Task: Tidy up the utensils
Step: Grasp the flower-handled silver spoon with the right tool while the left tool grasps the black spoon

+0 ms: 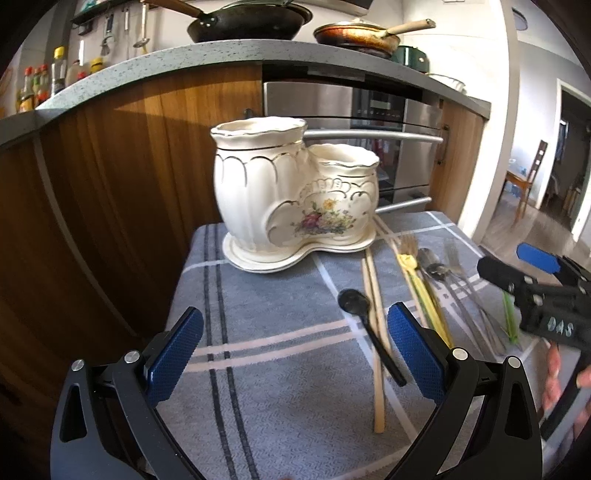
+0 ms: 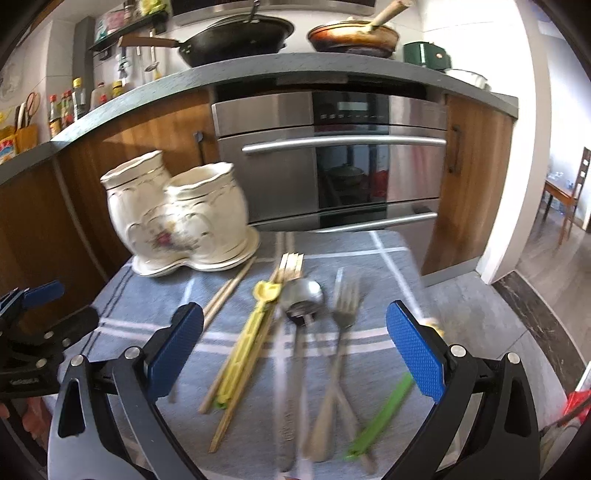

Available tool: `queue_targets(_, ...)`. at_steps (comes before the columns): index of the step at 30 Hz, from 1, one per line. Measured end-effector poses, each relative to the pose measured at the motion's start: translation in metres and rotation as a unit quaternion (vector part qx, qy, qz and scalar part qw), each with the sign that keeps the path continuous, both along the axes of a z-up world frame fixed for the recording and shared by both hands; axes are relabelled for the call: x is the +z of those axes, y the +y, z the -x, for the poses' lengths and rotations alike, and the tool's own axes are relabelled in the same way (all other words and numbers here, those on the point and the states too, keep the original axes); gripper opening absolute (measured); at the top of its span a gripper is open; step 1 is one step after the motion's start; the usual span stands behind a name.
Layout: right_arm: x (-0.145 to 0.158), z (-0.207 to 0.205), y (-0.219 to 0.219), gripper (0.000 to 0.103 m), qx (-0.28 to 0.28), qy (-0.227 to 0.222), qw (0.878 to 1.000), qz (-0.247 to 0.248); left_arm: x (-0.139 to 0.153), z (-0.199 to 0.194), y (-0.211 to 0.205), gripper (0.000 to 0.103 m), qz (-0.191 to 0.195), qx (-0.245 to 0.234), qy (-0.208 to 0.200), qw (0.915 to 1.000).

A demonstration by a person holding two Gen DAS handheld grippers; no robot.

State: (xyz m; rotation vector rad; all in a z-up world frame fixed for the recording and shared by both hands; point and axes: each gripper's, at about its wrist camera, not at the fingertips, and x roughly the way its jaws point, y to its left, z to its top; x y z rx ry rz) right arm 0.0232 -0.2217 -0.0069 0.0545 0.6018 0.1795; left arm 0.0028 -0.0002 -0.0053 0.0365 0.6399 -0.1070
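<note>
A cream ceramic two-pot utensil holder (image 1: 291, 192) with a flower print stands at the back left of a small table; it also shows in the right wrist view (image 2: 181, 218). Utensils lie loose on the blue checked cloth (image 1: 266, 295): a black spoon (image 1: 365, 325), wooden chopsticks (image 1: 375, 321), a yellow utensil (image 2: 247, 339), metal spoons (image 2: 301, 295), forks (image 2: 345, 299) and a green utensil (image 2: 384, 417). My left gripper (image 1: 295, 354) is open and empty over the cloth, left of the black spoon. My right gripper (image 2: 295, 350) is open and empty above the spoons and forks.
The table stands against wooden cabinets (image 1: 122, 166) and a steel oven (image 2: 332, 162) with bar handles. Pans (image 1: 247, 22) sit on the grey counter above. The right gripper's body (image 1: 535, 295) shows at the right of the left wrist view. Floor drops off to the right.
</note>
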Motion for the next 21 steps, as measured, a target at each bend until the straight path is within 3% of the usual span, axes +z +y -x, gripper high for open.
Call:
queue_targets(4, 0.004, -0.006, -0.018, 0.098, -0.017, -0.007, 1.0, 0.014, -0.004, -0.003, 0.002, 0.098, 0.028, -0.033, 0.017, 0.9989)
queue_targets(8, 0.0, -0.018, -0.032, 0.097, -0.021, 0.014, 1.0, 0.01, -0.009, -0.004, -0.004, 0.098, 0.005, -0.033, 0.016, 0.9993)
queue_targets(11, -0.009, -0.026, -0.029, 0.087, -0.001, 0.041, 0.999, 0.008, -0.012, -0.007, -0.009, 0.098, -0.009, -0.033, 0.018, 0.9992)
queue_targets(17, -0.035, -0.042, -0.002, 0.053, 0.053, 0.099, 0.992, 0.053, -0.018, -0.015, -0.012, 0.098, -0.013, -0.038, 0.03, 0.9988)
queue_targets(19, -0.04, -0.044, 0.007, 0.033, 0.063, 0.105, 0.99, 0.072, -0.019, -0.017, -0.012, 0.098, -0.016, -0.039, 0.033, 0.9986)
queue_targets(21, -0.04, -0.048, 0.011, 0.026, 0.061, 0.1, 0.99, 0.08, -0.02, -0.017, -0.012, 0.098, -0.015, -0.039, 0.035, 0.9985)
